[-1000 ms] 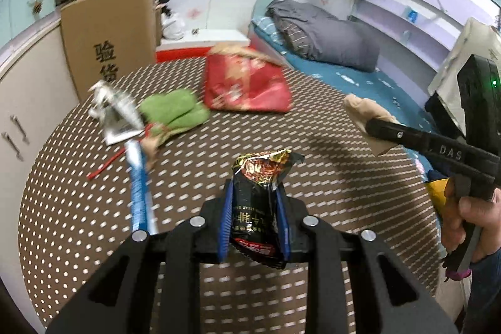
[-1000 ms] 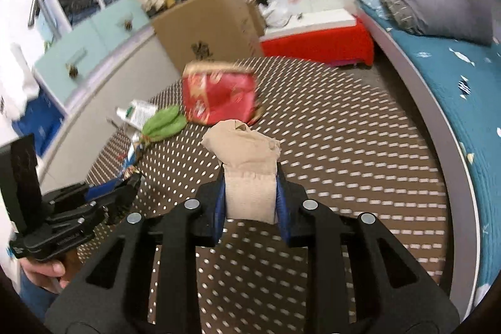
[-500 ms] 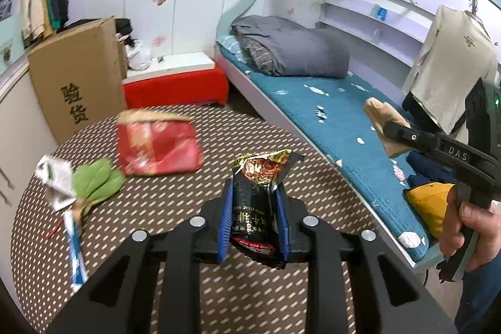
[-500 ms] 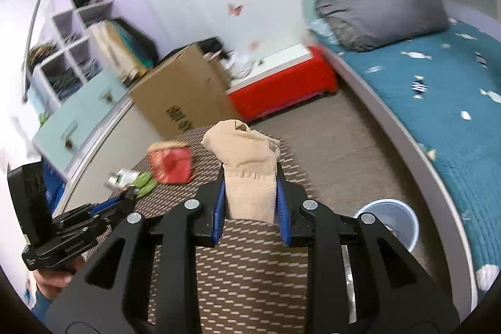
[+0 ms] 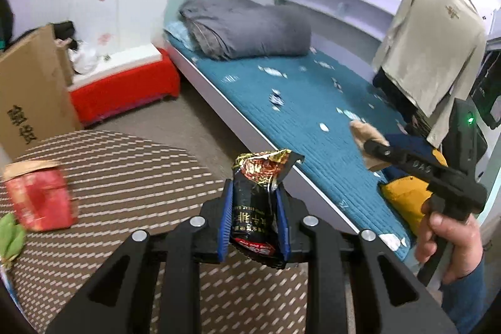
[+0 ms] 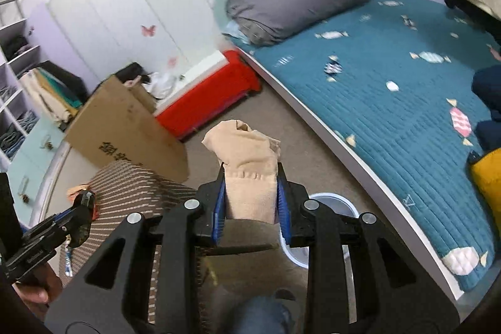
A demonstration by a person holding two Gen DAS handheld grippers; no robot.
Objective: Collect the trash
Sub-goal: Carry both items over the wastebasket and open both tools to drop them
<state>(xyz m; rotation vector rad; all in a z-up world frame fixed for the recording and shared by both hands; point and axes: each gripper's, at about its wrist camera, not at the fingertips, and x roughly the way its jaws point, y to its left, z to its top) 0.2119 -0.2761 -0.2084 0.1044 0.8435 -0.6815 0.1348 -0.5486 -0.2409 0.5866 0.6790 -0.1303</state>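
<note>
1. Left gripper [image 5: 254, 219] is clenched on a black snack wrapper [image 5: 256, 202], which stands upright between the blue pads with its torn top poking up at frame centre.
2. Right gripper [image 6: 250, 202] is clamped on a beige wad [image 6: 247, 165], looks like cloth or soft paper, long axis running up out of the jaws. In the left view the same wad [image 5: 364, 133] shows at right-middle of the frame.
3. Key relation: the white bin [image 6: 325, 205] sits on the floor right behind and below the right gripper's fingers, lower centre-right of the right view, mostly hidden by the gripper body. The right gripper is clearly nearer, almost above the rim. No bin shows in the left view.
4. Judgement: drop step next, right hand first. It needs a small move forward and right before letting go.
5. Room: the bin stands in a strip of bare floor between the round table [image 5: 125, 165] edge and the bed [image 6: 391, 89] edge. The gap looks tight but open from above.
6. Still on the table at lower left of the left view: red packet [image 5: 39, 199], green scrap [image 5: 11, 237]. Both lie well apart from either gripper.
7. Risk: the light wrapper could drift past the rim and the wad could snag on the pads.
</note>
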